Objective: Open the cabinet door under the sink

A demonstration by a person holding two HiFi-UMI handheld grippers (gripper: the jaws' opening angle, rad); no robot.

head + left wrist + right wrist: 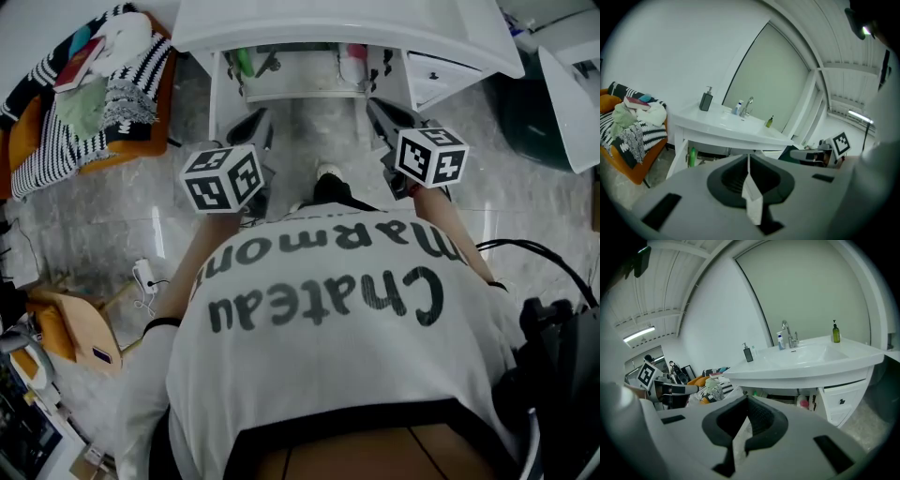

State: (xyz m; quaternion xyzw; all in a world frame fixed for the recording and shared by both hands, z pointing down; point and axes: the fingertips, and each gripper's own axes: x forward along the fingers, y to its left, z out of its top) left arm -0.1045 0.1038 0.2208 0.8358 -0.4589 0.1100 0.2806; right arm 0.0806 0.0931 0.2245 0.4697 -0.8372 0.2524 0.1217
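1. Left tongs [749,161]: jaws together with nothing between them. They point toward the space under the sink [736,123] and are well short of it.
2. Right tongs [747,401]: jaws together except for a thin slit, and empty. They point at the same opening from the other side.
3. Cabinet door [678,154]: in the left gripper view this is the white panel at 9 o'clock of the opening. It stands edge-on and looks already swung out. A green bottle [692,157] shows just inside it, so that side reads as open.
4. In the right gripper view, at 4 o'clock from the basin, there is a white front with a dark knob [841,401]. A pink bottle [802,402] stands just beside it. You cannot tell from here whether that front is a drawer or a second leaf.
5. If a leaf is left to open, part the tongs before you reach in, because shut tips can only push.
6. Clamp squarely on the knob or hook the free edge, whichever shows.
7. Pull along the hinge's arc, not straight back.
8. Keep the idle tongs outside the swing.
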